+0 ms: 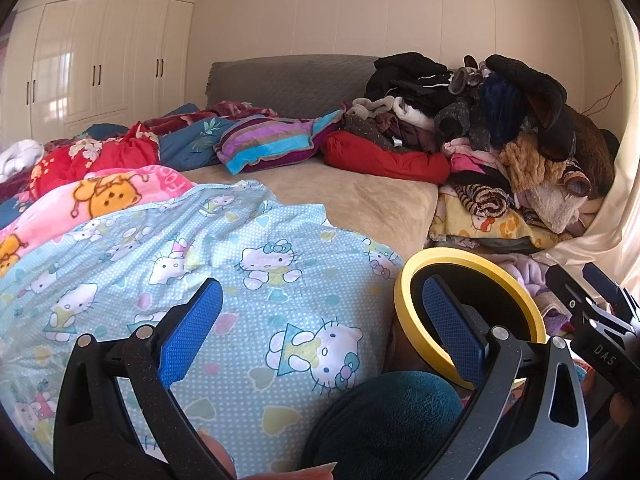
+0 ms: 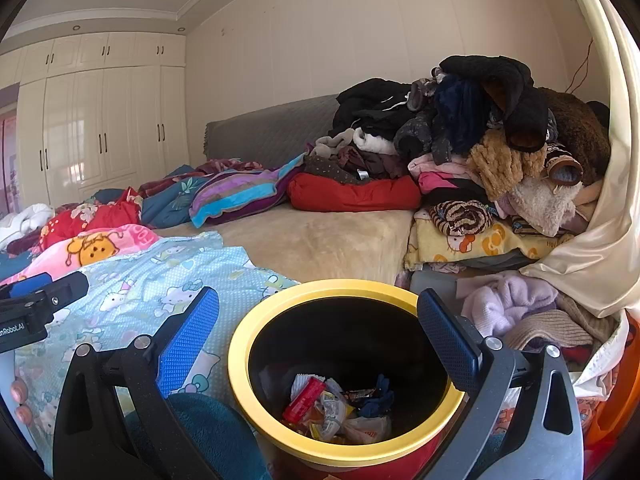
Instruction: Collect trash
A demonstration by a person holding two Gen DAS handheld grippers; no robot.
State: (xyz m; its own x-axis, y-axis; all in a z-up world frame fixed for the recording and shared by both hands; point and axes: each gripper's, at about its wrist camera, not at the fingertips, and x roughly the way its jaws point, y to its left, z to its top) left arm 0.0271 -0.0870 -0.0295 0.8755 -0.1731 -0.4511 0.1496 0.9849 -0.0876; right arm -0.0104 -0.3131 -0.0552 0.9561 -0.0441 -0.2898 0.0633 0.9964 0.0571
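A trash bin with a yellow rim [image 2: 256, 400] stands beside the bed, right below my right gripper [image 2: 320, 336]. Inside it lie several wrappers [image 2: 332, 408], among them a red packet and crumpled plastic. My right gripper is open and holds nothing, its blue pads on either side of the bin's mouth. In the left wrist view the same yellow rim [image 1: 516, 280] shows at lower right. My left gripper [image 1: 324, 332] is open and empty over a light-blue cartoon-cat blanket [image 1: 240, 272]. The other gripper's black body [image 1: 592, 312] shows at the right edge.
The bed [image 2: 320, 240] has a bare beige patch in the middle. A tall clothes pile [image 2: 500, 152] fills its right side, with pillows and blankets [image 2: 240, 192] at the left and back. White wardrobes [image 2: 92, 128] line the far wall. A cream curtain [image 2: 592, 248] hangs at right.
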